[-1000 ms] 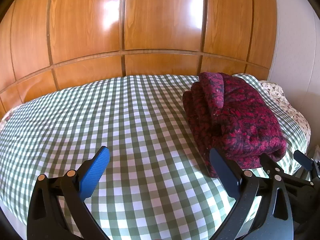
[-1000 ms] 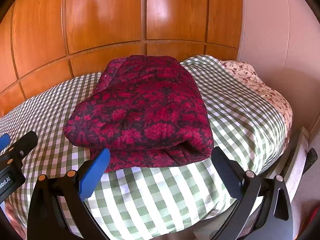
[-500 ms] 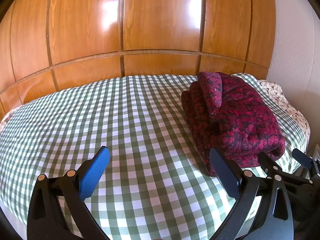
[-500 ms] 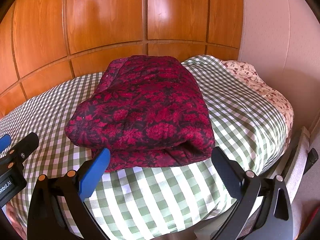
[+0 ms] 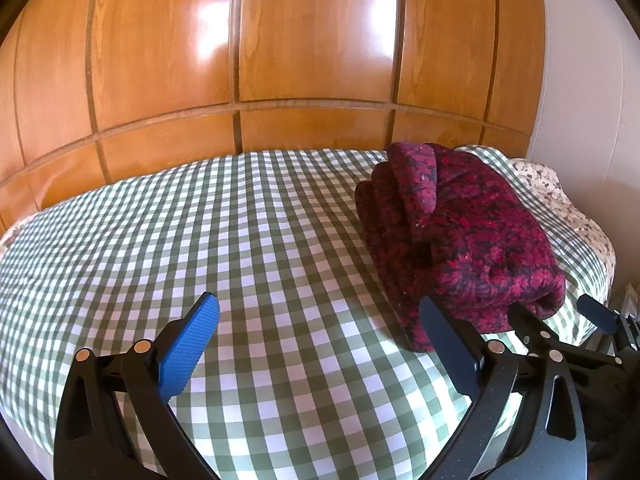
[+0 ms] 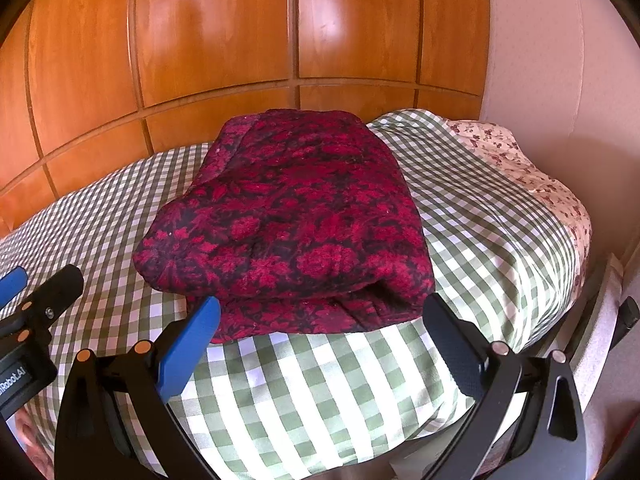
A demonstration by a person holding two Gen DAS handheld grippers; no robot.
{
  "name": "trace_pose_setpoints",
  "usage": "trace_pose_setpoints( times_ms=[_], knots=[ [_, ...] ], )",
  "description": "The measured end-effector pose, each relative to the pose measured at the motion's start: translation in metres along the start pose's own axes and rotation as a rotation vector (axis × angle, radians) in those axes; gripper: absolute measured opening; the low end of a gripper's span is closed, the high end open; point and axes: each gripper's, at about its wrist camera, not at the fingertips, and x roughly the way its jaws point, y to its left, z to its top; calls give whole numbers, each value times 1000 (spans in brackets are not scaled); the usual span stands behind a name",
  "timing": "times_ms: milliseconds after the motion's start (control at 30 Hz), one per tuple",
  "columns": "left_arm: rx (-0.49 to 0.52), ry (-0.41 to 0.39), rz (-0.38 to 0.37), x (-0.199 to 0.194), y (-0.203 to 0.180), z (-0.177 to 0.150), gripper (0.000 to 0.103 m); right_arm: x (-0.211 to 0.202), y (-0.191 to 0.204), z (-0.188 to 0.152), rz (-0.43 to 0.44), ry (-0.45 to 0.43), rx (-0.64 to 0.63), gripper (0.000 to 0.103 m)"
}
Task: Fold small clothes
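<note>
The room is backed by glossy wood-panelled doors [image 5: 240, 60], before which a bed is covered by a green gingham sheet [image 5: 240, 240]. A folded red patterned garment [image 6: 296, 216] is laid on it. The left gripper [image 5: 320, 332] and right gripper [image 6: 320, 332] are held low, spread, gripping nothing.

One bit of print here — white lettering on the black body of the left hand-held gripper [image 6: 38, 300], at the right wrist view's left edge, cut off, reading roughly "Robot.AI". Nothing else legible.
</note>
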Motion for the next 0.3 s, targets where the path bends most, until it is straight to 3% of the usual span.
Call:
trace_pose_setpoints(
  times_ms=[167,300],
  knots=[
    [-19,51,10,14,7,-4,99,-8,-16,12,31,-43,42,101],
    [-35,102,19,32,21,-10,99,-1,-54,36,-14,-62,136,101]
  ],
)
